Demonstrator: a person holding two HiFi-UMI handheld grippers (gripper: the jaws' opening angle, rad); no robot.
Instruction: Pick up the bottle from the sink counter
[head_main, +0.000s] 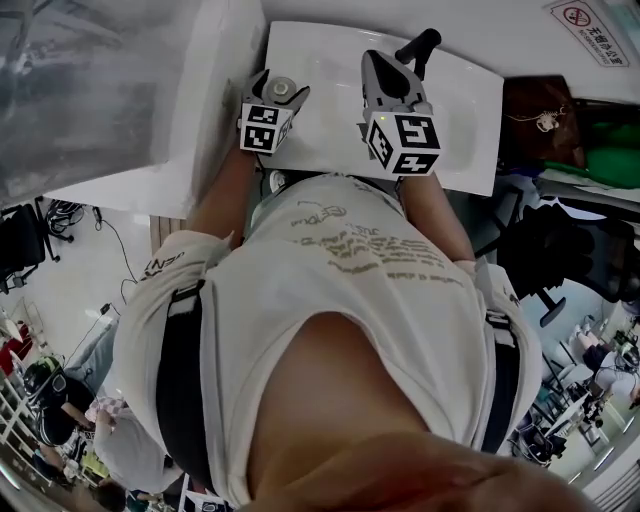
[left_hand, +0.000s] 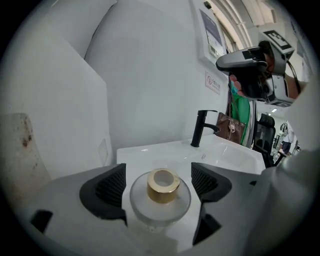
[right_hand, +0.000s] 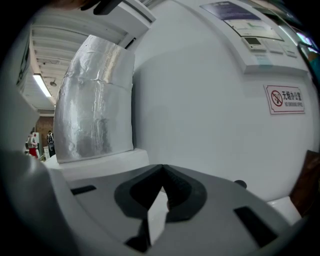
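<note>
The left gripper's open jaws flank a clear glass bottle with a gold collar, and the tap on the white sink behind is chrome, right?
Not quite: the left gripper view shows a black tap, not chrome. Otherwise right: the open jaws of the left gripper flank the clear glass bottle.

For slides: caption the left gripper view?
Left gripper, jaws open, straddles the gold-capped bottle on the white sink counter; black faucet behind.

The bottle stands on the sink counter near its left end, between the parted jaws of my left gripper, one pad on either side. The tap rises behind it and to the right, at the back of the basin. My right gripper hangs right of the left one, above the basin. A bag sits right of the sink.
</note>
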